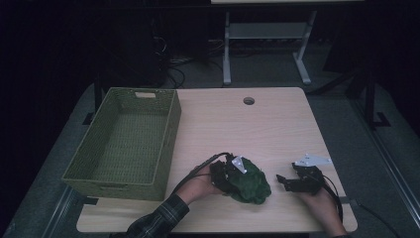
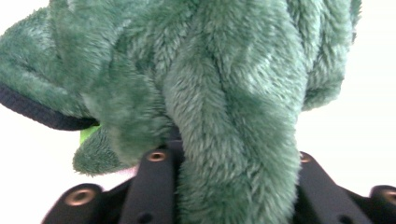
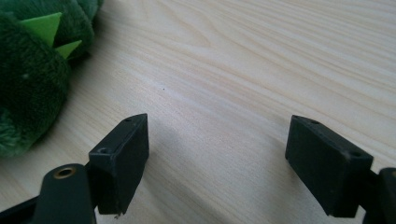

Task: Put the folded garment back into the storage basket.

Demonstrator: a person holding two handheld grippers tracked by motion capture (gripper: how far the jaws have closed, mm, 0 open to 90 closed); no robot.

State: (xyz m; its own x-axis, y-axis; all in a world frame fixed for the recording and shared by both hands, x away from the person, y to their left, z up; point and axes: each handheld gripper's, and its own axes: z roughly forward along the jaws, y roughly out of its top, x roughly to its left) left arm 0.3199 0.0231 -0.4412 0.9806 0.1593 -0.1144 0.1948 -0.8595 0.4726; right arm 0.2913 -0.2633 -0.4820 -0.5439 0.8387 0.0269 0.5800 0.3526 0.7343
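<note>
left gripper point(image 1: 233, 173) is clenched on the green plush toy point(image 1: 251, 184), a fold of its fur squeezed between the jaws in the left gripper view point(image 2: 238, 154). the toy bulges out ahead of that gripper and lies on the tabletop point(image 1: 257, 124) near the front edge. right gripper point(image 1: 283, 181) rests just beyond the toy's far side, jaws spread wide with nothing between them, only bare wood. a green woven basket point(image 1: 124, 178) stands on the left gripper's other side, near the forearm.

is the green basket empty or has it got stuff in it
Empty: the green basket shows only bare woven floor; the plush toy lies outside it on the table.
</note>
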